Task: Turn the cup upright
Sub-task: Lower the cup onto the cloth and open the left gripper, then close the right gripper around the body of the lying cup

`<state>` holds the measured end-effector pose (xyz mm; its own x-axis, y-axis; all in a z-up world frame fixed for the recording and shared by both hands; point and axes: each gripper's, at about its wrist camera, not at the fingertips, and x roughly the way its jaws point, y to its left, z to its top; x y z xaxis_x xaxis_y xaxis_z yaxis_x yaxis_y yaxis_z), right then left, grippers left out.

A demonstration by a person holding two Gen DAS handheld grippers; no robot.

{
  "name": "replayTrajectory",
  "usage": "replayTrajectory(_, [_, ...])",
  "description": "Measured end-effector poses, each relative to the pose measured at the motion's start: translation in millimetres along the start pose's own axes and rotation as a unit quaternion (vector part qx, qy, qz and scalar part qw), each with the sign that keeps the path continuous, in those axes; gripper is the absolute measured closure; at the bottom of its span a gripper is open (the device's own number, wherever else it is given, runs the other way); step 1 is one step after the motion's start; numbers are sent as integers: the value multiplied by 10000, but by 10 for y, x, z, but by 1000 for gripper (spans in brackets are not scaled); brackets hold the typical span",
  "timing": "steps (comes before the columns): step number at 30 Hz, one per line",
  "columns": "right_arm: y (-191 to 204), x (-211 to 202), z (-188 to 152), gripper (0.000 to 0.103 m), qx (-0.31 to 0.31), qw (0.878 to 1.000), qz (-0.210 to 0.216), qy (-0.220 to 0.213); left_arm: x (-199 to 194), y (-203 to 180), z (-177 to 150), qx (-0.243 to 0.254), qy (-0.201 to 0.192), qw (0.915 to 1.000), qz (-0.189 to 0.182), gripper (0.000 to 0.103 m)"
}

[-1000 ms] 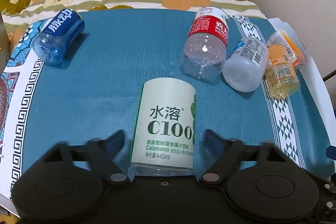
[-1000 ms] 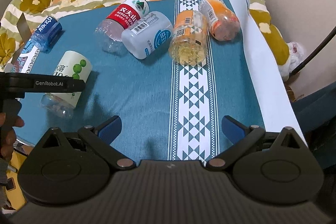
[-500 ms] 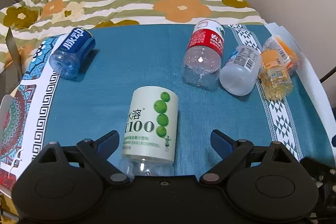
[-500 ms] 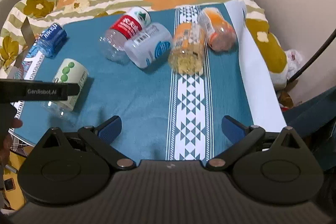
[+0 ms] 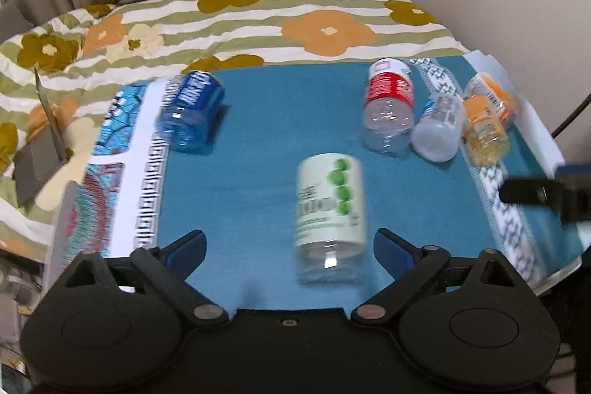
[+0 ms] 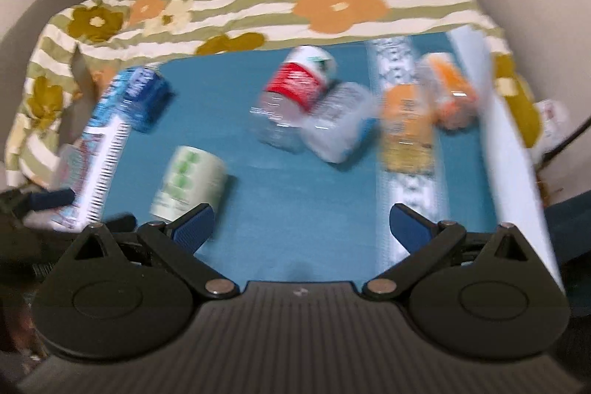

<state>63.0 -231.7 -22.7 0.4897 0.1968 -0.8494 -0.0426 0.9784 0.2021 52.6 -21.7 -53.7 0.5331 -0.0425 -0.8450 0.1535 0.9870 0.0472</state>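
Both grippers have pulled back and up since a second ago, so the clear plastic cup with the pale green-dotted label, which then lay between your left fingers, now lies ahead of them at lower centre of the left view, on its side on the teal patterned cloth. Your left gripper stands wide apart and holds nothing; your right gripper is also spread and empty, and both views are blurred with motion. The cup's clear closed end faces you, and the far end is hidden.

To right it well, I judge you should steady the left gripper first, bring it back low, straddle the labelled middle, close gently because thin plastic buckles, then tip it onto its base. Keep clear of the blue-labelled cut bottle at upper left.
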Motion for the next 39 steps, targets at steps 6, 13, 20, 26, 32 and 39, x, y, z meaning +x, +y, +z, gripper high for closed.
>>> replayTrajectory(6, [366, 471, 390, 0, 489, 9942, 564, 771, -21, 463, -112, -191, -11, 9979, -612, 2])
replayTrajectory(13, [624, 1092, 593, 0, 908, 9846, 496, 1410, 45, 840, -198, -233, -63, 9971, -716, 2])
replayTrajectory(20, [599, 1470, 577, 13, 1459, 9733, 512, 1695, 175, 1128, -272, -442, 16, 9956, -825, 2])
replayTrajectory(26, [593, 1550, 541, 27, 1618, 9693, 571, 1760, 222, 1247, -223, -516, 3, 9943, -933, 2])
replayTrajectory(32, [605, 1544, 545, 29, 1614, 9699, 604, 1718, 231, 1241, -200, -475, 5, 9937, -1015, 3])
replayTrajectory(39, [614, 1527, 530, 30, 1561, 9710, 645, 1689, 233, 1219, -209, -487, 49, 9933, -1051, 3])
